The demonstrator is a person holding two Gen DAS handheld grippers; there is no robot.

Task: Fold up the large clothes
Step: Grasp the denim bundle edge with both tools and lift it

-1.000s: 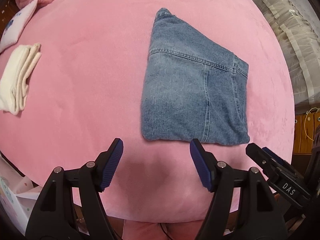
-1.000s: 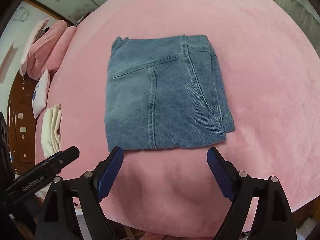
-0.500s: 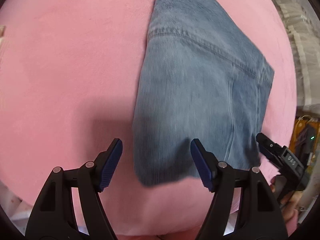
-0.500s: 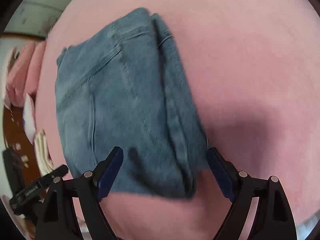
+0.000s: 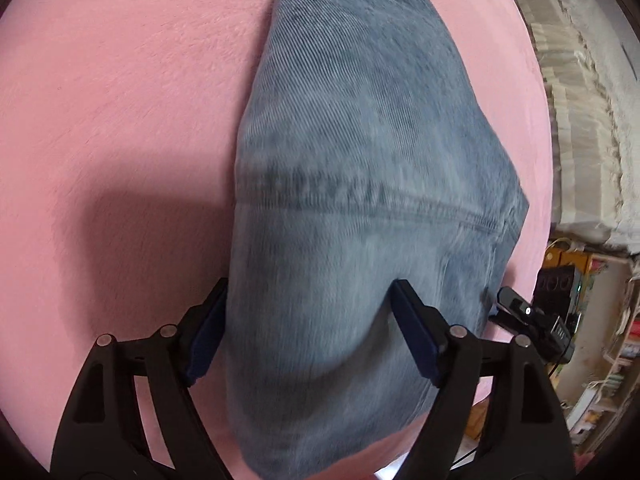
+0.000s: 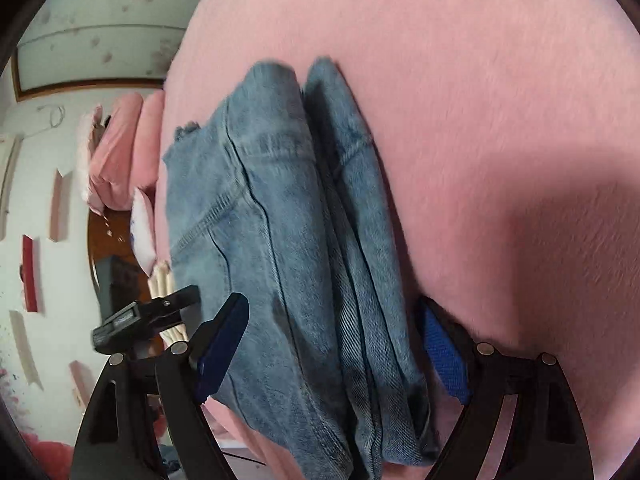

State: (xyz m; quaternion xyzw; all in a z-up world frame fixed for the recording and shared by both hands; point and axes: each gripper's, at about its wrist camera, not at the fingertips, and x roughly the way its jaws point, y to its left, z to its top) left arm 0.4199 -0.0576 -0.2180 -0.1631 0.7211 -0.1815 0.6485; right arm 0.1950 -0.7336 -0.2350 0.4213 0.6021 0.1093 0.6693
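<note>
Folded blue jeans point(image 5: 360, 160) lie on the pink bed cover point(image 5: 120, 100). My left gripper point(image 5: 312, 336) straddles their near left part. Its jaws are opening: the left pad point(image 5: 206, 340) stands at the denim's left edge and the right pad point(image 5: 416, 344) rests over the cloth, neither pinching it. In the right wrist view the jeans point(image 6: 280, 240) show their stacked folded layers. My right gripper point(image 6: 332, 348) is open wide around that layered near edge, its right pad point(image 6: 444, 352) down on the cover beside it. Each gripper's tip shows in the other's view.
A folded white cloth point(image 6: 164, 280) and pink pillows point(image 6: 120, 148) lie past the jeans toward a wooden headboard point(image 6: 116, 236). White curtains point(image 5: 592, 120) and cluttered shelves point(image 5: 600, 340) stand beyond the bed's right edge.
Both grippers have come down and forward onto the jeans, which went from lying ahead of the fingertips to lying between them. The left jaws have spread a little wider.
</note>
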